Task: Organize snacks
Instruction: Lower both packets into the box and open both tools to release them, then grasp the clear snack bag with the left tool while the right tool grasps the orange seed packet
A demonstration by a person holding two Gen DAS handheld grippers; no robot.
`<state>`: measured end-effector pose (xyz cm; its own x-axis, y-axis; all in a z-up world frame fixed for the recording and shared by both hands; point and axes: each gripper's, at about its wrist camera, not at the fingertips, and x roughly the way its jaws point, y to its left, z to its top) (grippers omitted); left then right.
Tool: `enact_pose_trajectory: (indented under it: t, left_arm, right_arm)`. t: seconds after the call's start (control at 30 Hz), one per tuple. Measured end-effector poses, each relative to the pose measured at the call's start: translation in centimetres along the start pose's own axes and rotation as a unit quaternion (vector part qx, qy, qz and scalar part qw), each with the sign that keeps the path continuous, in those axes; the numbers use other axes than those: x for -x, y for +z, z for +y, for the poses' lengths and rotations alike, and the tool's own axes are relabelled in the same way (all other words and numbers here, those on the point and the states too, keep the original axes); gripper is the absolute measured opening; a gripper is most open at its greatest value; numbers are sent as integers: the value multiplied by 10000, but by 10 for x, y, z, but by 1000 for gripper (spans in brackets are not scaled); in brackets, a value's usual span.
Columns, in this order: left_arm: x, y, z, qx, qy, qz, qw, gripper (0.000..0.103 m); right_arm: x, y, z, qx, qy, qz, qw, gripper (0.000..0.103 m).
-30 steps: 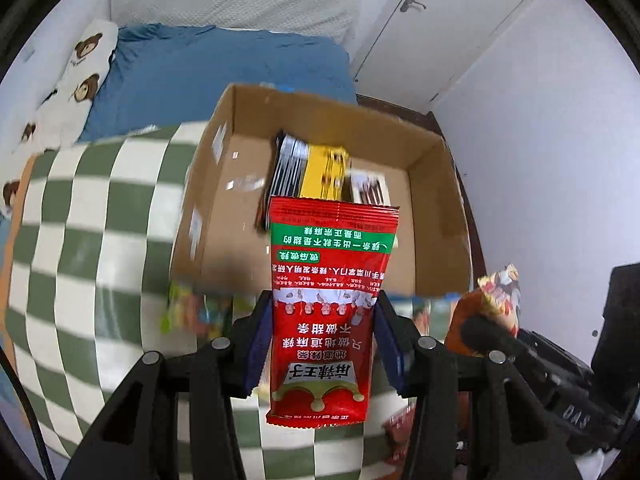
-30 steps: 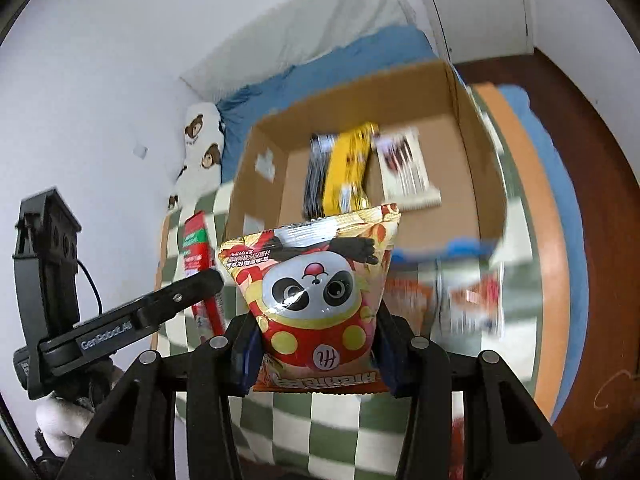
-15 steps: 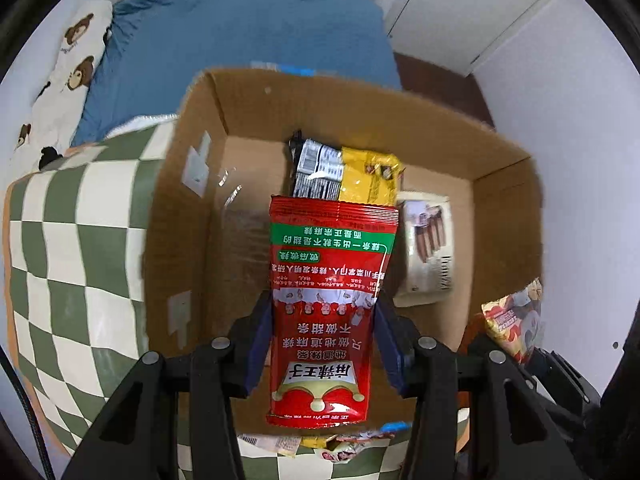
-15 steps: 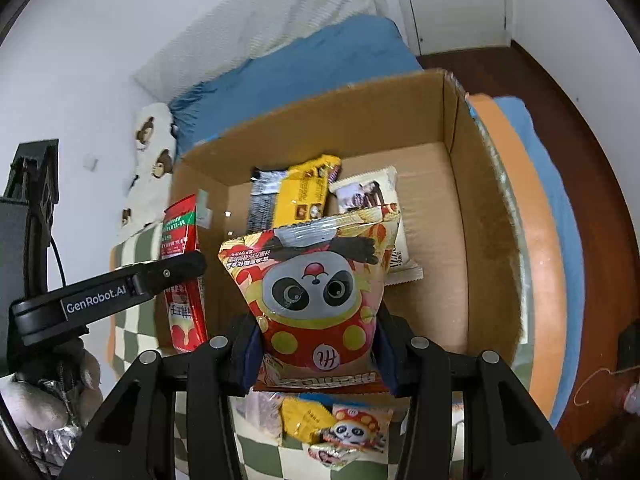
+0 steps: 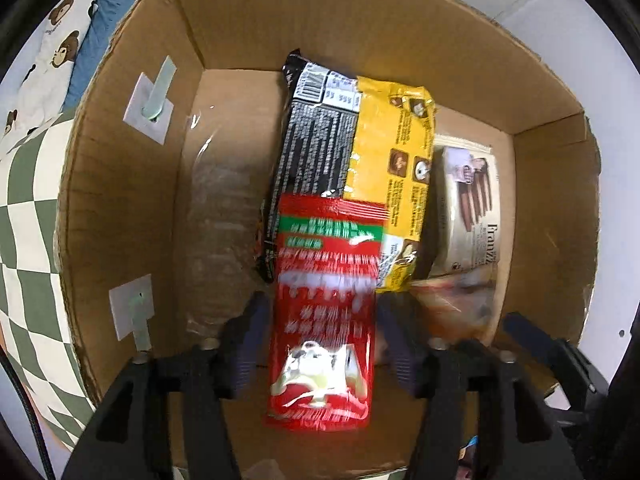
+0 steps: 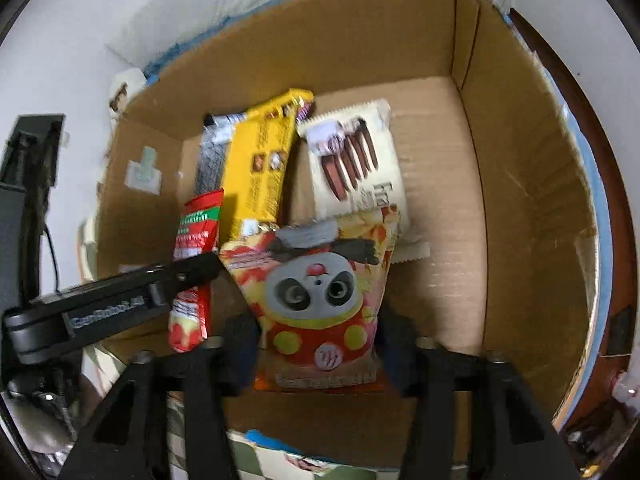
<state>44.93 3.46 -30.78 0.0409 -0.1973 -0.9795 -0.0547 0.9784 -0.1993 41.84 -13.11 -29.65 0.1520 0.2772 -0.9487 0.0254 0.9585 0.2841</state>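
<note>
My left gripper [image 5: 320, 320] is shut on a red snack packet [image 5: 324, 312] and holds it inside the open cardboard box [image 5: 120, 200]. My right gripper [image 6: 316, 328] is shut on a panda snack bag [image 6: 316, 292] and holds it inside the same box [image 6: 520, 200]. The box holds a black-and-yellow packet [image 5: 352, 168] and a white wafer packet [image 5: 468, 208] lying on its floor. The left gripper and its red packet [image 6: 192, 264] show at the left of the right wrist view.
The box stands on a green-and-white checkered cloth [image 5: 24, 208]. A blue bed with a bear-print pillow [image 5: 48, 52] lies beyond it. More snack packets [image 6: 304, 462] lie on the cloth by the box's near wall.
Both grippers have moved forward and down from above the table into the box, each carrying its packet. The box now fills both views.
</note>
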Motion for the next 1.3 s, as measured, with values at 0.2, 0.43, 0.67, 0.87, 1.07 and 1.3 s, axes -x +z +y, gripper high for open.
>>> enact_pose_trajectory:
  t: [0.2, 0.43, 0.67, 0.87, 1.07, 1.3]
  left_arm:
    - [8, -3, 7, 0, 45, -202, 9998, 90]
    - [23, -17, 7, -58, -8, -465, 9989, 90]
    - [57, -49, -2, -313, 350, -1221, 9914, 90]
    - [94, -80, -4, -445, 533, -1893, 9795, 90]
    - [124, -110, -12, -605, 658, -2401, 9666, 90]
    - [155, -140, -22, -745, 646, -2812, 9546, 90]
  right_arm:
    - [1, 1, 3, 187, -232, 59, 9995, 94]
    - [12, -2, 10, 331, -438, -81, 9985, 94]
    - [39, -18, 9, 505, -780, -633, 9937, 94]
    - [76, -41, 6, 582, -846, -1093, 9887, 94]
    - [118, -70, 7, 579, -890, -1659, 9804, 94]
    - [163, -99, 13, 634, -804, -2066, 9731, 94]
